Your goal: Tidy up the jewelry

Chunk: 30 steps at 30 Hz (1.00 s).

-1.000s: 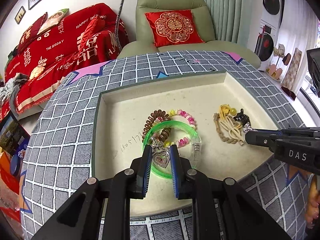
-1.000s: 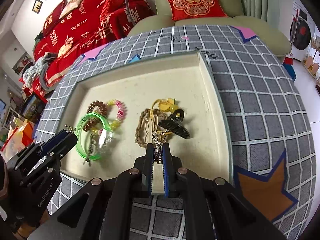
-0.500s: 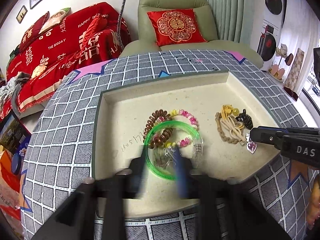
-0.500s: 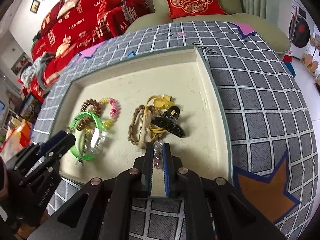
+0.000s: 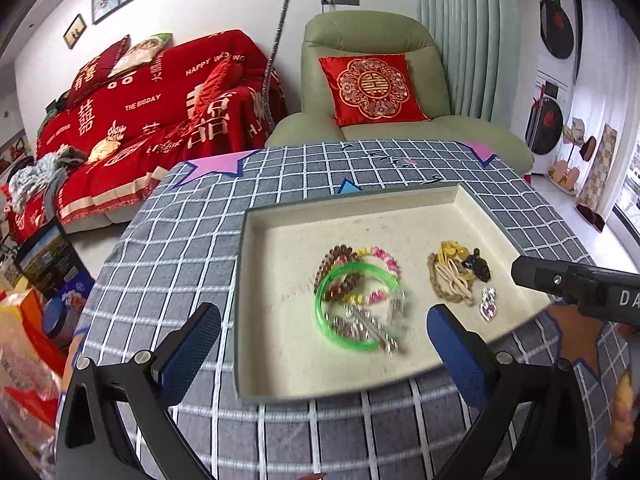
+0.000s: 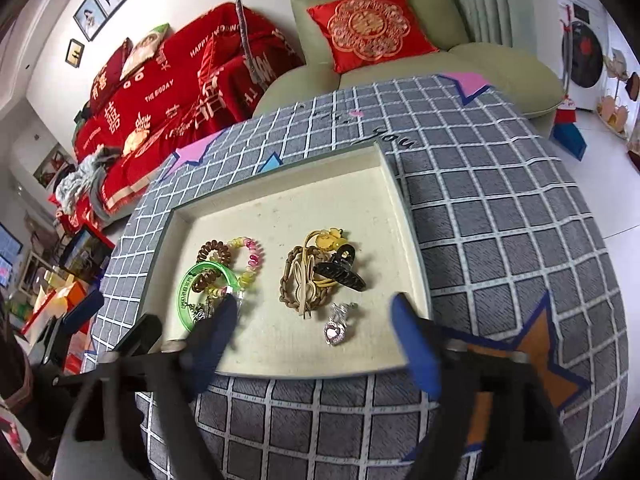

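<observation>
Two hand-held grippers are in our hands, and both stand spread wide with nothing between their blue pads. Our left hand-held gripper (image 5: 324,334) hovers over the near edge of the cream tray (image 5: 280,376), its fingers apart on either side of the left heap. Our right hand-held gripper (image 6: 316,320) hangs over the tray's near right part, blurred in its own view, and its dark finger also shows from the side in the left wrist view.

Just ahead of the left one lies a green bangle (image 5: 322,316) with a silvery chain pendant (image 5: 370,326) resting across and inside it; the pendant is smeared, so we cannot read its shape. A brown spiral hair tie (image 5: 334,260) and a pink-and-yellow spiral tie (image 5: 384,258) overlap the bangle's far side.

Ahead of the right one a pink heart pendant (image 6: 335,330) lies loose on the tray floor, just beside the second heap: a braided brown tie (image 6: 289,280), a beige rabbit clip (image 6: 305,286), a black claw clip (image 6: 340,274) and a yellow tie (image 6: 326,238).

The tray sits on a table covered with a grey checked cloth (image 6: 500,216). Beyond it we see a green armchair (image 5: 360,36) with a red cushion (image 5: 372,88).
</observation>
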Tool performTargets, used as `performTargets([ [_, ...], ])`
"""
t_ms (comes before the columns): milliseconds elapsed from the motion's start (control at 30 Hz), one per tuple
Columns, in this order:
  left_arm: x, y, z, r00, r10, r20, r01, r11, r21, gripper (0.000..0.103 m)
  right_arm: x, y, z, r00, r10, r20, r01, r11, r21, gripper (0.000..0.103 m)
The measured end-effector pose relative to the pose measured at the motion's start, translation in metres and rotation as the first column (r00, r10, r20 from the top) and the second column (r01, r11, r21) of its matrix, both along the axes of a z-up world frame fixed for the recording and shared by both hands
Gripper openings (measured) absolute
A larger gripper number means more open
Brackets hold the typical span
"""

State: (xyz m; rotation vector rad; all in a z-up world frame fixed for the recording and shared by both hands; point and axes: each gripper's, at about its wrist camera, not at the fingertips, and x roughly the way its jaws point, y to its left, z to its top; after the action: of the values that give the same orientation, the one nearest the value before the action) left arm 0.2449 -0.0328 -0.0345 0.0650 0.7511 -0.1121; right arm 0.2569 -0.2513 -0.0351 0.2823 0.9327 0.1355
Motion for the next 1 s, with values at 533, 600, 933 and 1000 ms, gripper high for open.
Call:
performTargets([
  [533,-0.071,0.020,0.000,0.995,0.099,0.015,-0.099,0.994,-0.039,0.103,-0.086,0.018,0.006,0.988,-0.020,0.150,0.048,0.982,-0.183,0.103],
  [600,-0.074,0.022,0.001,0.994,0.110,0.017,-0.109,0.993,-0.040,0.103,-0.092,0.020,0.008,0.987,-0.023,0.159,0.054,0.980,-0.192,0.103],
  [933,-0.108,0.025,0.008,0.991,0.118,0.060,-0.116,0.993,-0.035,0.103,-0.129,0.031,0.021,0.973,-0.004,0.232,0.060,0.971,-0.233,0.103],
  [1000,-0.112,0.025,0.010,0.991,0.116,0.065,-0.114,0.993,-0.033,0.103,-0.132,0.032,0.021,0.972,-0.003,0.234,0.060,0.969,-0.238,0.103],
])
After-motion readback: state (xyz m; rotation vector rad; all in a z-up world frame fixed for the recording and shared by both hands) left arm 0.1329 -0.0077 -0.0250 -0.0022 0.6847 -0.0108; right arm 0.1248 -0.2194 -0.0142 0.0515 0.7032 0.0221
